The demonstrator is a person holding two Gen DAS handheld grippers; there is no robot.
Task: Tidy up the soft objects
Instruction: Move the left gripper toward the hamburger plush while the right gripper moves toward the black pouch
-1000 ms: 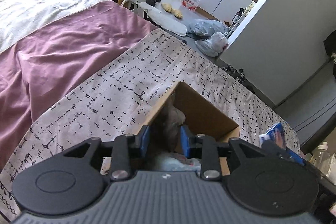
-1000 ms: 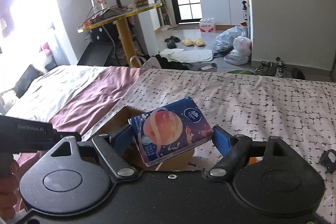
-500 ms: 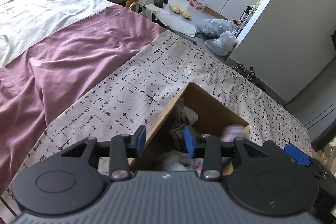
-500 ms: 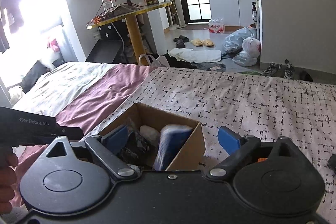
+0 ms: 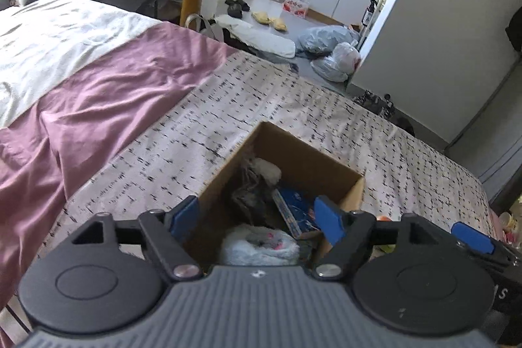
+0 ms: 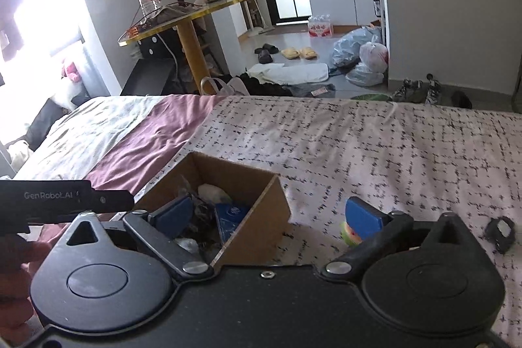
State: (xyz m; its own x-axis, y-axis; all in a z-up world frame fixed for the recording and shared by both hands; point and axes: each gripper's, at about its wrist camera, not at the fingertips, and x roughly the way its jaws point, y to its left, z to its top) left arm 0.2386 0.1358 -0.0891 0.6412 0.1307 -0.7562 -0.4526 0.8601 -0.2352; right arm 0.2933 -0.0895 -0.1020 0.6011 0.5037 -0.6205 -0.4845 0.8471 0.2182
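Step in hand, by my reading: release into the cardboard box (image 6: pixel 257 217), which sits on the patterned bedspread (image 6: pixel 375 152). Left gripper (image 5: pixel 257 214) hovers over the box, its jaws opening and nothing pinched between them; directly below, at 6 o'clock inside the box, lies a white fluffy toy (image 5: pixel 261 245) clear of both pads. Right gripper (image 6: pixel 267 214) straddles the box's near-right corner, jaws opening to their widest, nothing held. The blue tissue pack (image 6: pixel 230 219) stands on edge inside the box toward its 3 o'clock wall, with a dark grey plush (image 5: pixel 251 198) at centre and a pale soft item (image 5: pixel 269 170) at 12 o'clock. Still outside the box: a green-and-red soft piece (image 6: pixel 350 234) just behind the right gripper's right pad, at about 3 o'clock from the box, and a small dark object (image 6: pixel 499 232) farther out the same way; what the latter is I cannot tell. Next move, as a judgement: draw both tools back clear of the box walls, then bring the right gripper, already spread, over the green-and-red piece and close gently, since it looks squashy. Legible writing: "GenRobot.AI" on the left tool's black body (image 6: pixel 52 194) seen at 9 o'clock in the right view. The logo on the tissue pack and the red labels on the table items and floor carton are too small to read.
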